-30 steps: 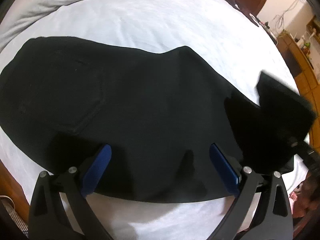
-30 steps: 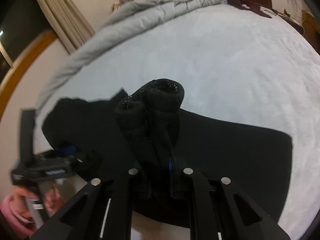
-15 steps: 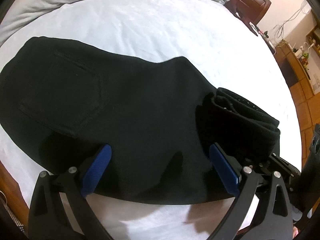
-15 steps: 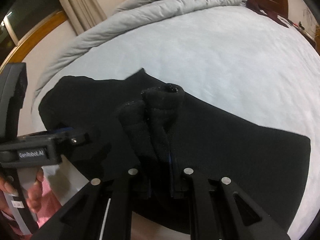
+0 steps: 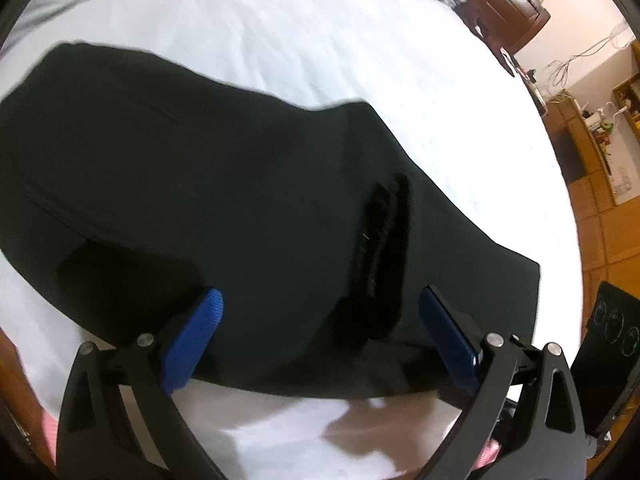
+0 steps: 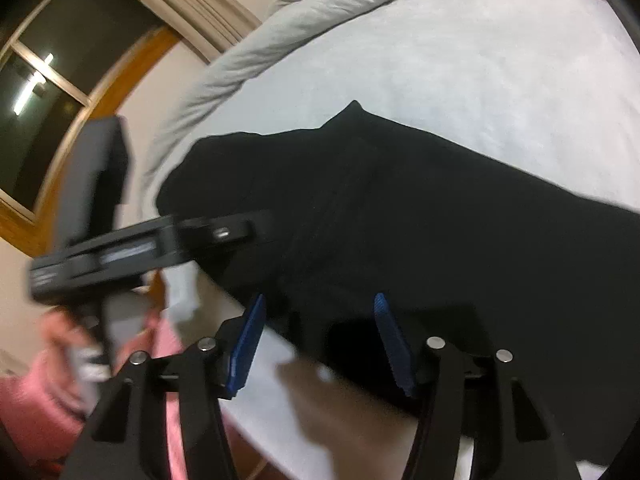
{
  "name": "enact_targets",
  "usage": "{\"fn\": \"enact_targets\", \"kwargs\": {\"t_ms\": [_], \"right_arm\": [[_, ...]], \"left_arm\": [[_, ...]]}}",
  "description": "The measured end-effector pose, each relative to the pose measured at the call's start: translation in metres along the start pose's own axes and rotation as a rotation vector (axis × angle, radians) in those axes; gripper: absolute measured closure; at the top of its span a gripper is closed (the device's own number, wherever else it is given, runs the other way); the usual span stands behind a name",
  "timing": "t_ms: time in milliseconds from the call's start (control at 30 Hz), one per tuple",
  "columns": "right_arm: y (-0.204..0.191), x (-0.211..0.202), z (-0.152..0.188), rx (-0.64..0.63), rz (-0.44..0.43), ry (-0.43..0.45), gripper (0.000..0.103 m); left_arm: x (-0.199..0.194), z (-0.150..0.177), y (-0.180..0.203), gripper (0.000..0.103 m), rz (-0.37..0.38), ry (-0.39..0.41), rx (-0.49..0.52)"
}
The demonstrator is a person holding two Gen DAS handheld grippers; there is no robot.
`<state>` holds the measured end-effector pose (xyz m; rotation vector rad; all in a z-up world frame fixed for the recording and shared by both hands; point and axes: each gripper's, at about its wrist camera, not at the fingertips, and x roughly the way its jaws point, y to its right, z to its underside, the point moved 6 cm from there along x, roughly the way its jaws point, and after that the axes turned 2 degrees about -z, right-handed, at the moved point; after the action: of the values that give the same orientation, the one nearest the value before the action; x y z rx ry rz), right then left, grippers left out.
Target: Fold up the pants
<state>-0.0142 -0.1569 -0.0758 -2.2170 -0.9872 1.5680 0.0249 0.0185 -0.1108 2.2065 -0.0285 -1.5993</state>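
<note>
**Leg fold laid down, both tools free**

The black fabric pants [image 5: 224, 208] lie folded on the white bed sheet [image 5: 304, 48]. The left gripper [image 5: 320, 336] and right gripper [image 6: 316, 344] hover agape, holding nothing (slightly blurred). Next, probably grasp one end for another fold.

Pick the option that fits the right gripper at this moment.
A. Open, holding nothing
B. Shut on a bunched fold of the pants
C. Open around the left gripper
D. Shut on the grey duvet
A: in the right wrist view the right gripper has its blue pads spread apart with no cloth between them, and the black pants lie flat on the white bed.
</note>
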Motion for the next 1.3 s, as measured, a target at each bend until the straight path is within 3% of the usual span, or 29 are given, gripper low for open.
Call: {"fn": "enact_targets", "kwargs": {"t_ms": [100, 200, 400, 433, 500, 533, 600, 667, 867, 967, 1000, 1133, 1233, 1300], "right_arm": [[0.033, -0.037, 0.008, 0.089, 0.043, 0.049, 0.046], [0.061, -0.063, 0.013, 0.139, 0.114, 0.088, 0.045], [0.090, -0.083, 0.019, 0.204, 0.161, 0.127, 0.045], [0.092, -0.085, 0.020, 0.208, 0.169, 0.135, 0.045], [0.096, -0.085, 0.018, 0.216, 0.184, 0.147, 0.045], [0.099, -0.088, 0.018, 0.221, 0.195, 0.154, 0.045], [0.103, -0.093, 0.017, 0.227, 0.209, 0.166, 0.045], [0.108, -0.099, 0.015, 0.239, 0.220, 0.182, 0.045], [0.117, -0.110, 0.014, 0.260, 0.234, 0.205, 0.045], [0.118, -0.102, 0.012, 0.265, 0.214, 0.197, 0.045], [0.118, -0.099, 0.012, 0.267, 0.207, 0.191, 0.045], [0.129, -0.080, 0.014, 0.303, 0.217, 0.142, 0.045], [0.136, -0.077, 0.016, 0.304, 0.257, 0.119, 0.047], [0.136, -0.082, 0.015, 0.284, 0.291, 0.117, 0.047]], "left_arm": [[0.014, 0.009, 0.016, 0.006, 0.032, -0.055, 0.001], [0.025, 0.014, 0.031, 0.005, 0.019, -0.063, 0.031], [0.038, 0.021, 0.058, 0.010, 0.029, -0.085, 0.050], [0.040, 0.023, 0.063, 0.015, 0.035, -0.090, 0.054], [0.044, 0.023, 0.063, 0.049, -0.048, -0.082, 0.053], [0.044, 0.023, 0.062, 0.056, -0.072, -0.075, 0.048], [0.043, 0.019, 0.056, 0.080, -0.062, -0.060, 0.010], [0.039, 0.017, 0.052, 0.086, -0.029, -0.053, -0.001], [0.005, 0.011, 0.041, 0.088, -0.050, 0.067, 0.054], [0.001, 0.008, 0.024, 0.088, -0.150, 0.111, 0.076], [0.009, 0.009, 0.017, 0.088, -0.182, 0.090, 0.088], [0.021, 0.009, 0.014, 0.083, -0.163, 0.063, 0.097], [0.015, 0.005, 0.021, 0.065, -0.148, 0.057, 0.097], [0.003, 0.000, 0.025, 0.063, -0.140, 0.094, 0.090]]}}
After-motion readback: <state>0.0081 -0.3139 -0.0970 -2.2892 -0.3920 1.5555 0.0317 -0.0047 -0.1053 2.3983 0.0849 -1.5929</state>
